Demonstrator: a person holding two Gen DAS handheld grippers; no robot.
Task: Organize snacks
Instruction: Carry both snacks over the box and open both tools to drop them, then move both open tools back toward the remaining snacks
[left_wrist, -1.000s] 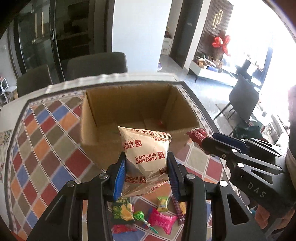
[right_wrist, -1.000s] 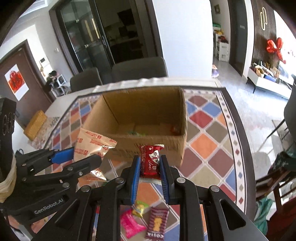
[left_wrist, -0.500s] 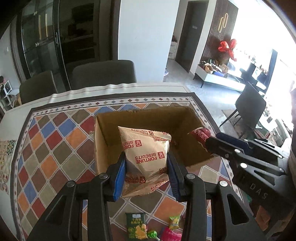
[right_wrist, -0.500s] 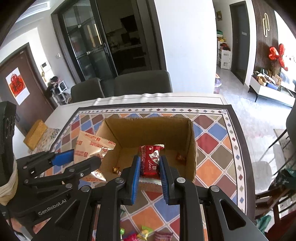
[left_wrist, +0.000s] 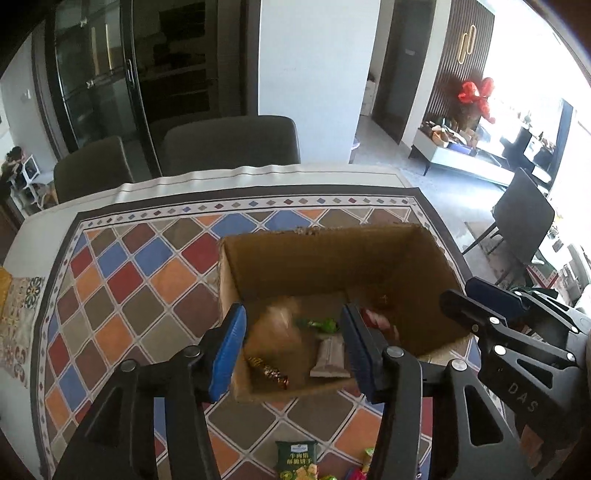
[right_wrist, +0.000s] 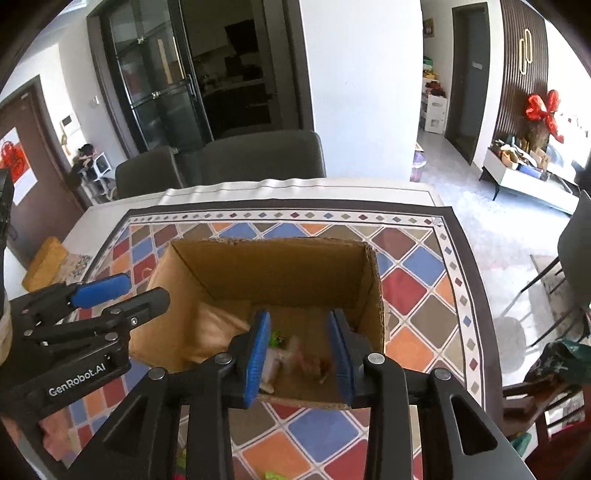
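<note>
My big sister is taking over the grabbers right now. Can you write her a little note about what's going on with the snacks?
Left tool: open, holding nothing, over the cardboard box.
Right tool: open, holding nothing, over the same box.
In the box: a tan biscuit bag, blurred, a red wrapper, a green candy, a grey bar and a gold-wrapped candy.
Left to do: a green snack packet and a few small sweets lie on the tablecloth in front of the box. Pick them up and drop them in.
</note>
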